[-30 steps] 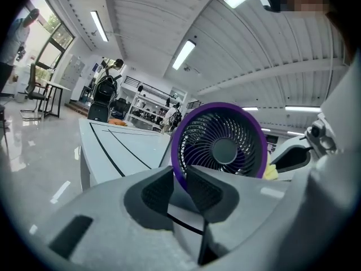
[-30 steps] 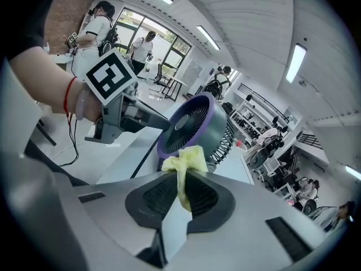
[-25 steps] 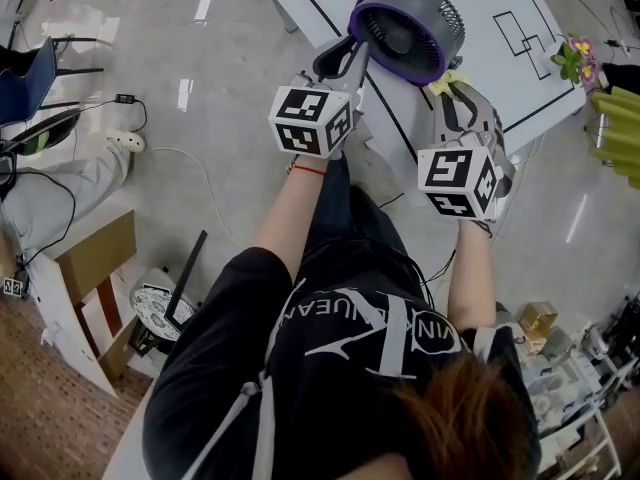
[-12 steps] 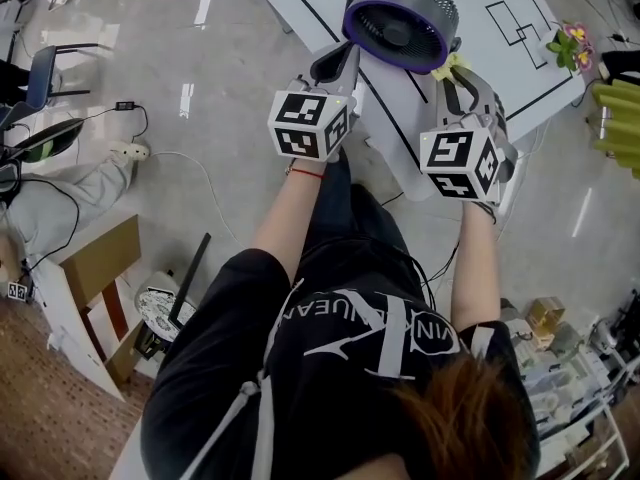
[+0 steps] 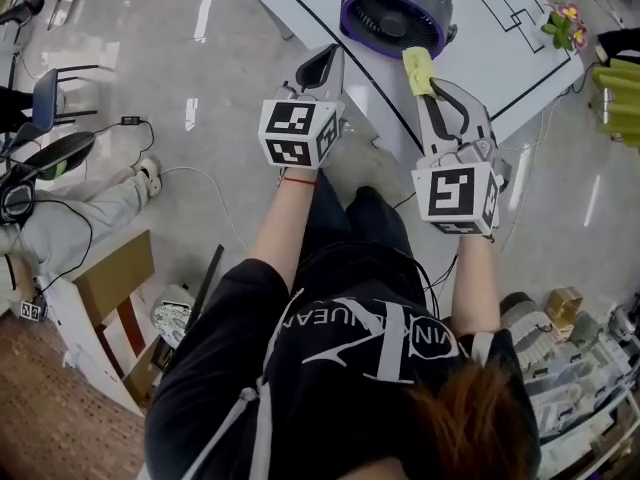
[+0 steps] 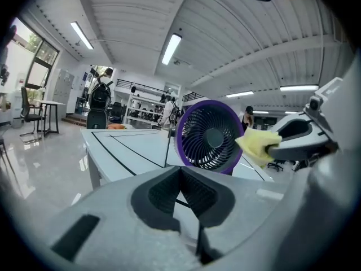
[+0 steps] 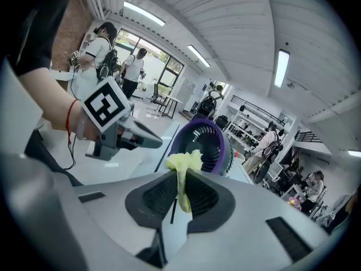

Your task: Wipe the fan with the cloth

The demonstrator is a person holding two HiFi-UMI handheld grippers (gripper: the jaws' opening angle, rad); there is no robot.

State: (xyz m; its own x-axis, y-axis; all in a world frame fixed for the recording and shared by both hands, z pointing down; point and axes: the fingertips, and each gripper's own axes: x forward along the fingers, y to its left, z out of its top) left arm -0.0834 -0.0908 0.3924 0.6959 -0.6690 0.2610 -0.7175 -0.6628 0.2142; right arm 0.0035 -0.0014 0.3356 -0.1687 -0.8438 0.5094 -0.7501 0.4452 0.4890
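Note:
The fan (image 5: 395, 13), grey with a purple rim, stands on the white table (image 5: 500, 68) near its edge, facing me. My right gripper (image 5: 426, 90) is shut on a yellow cloth (image 5: 418, 70), which sits just in front of the fan's lower rim. In the right gripper view the cloth (image 7: 183, 171) sticks up between the jaws before the fan (image 7: 204, 140). My left gripper (image 5: 325, 63) hangs left of the fan, apart from it; its jaws have just been closing with nothing between them. The left gripper view shows the fan (image 6: 208, 135) and cloth (image 6: 256, 145) ahead.
Black lines mark the table. A small flower pot (image 5: 562, 26) stands at its far right corner, with yellow-green objects (image 5: 620, 103) beyond. On the floor at left are a seated person's leg (image 5: 100, 198), cables, and a wooden crate (image 5: 110, 268). Shelves stand at bottom right.
My left gripper has come off the fan's left rim and now hangs apart from it. The right gripper has carried the cloth left, in front of the fan.

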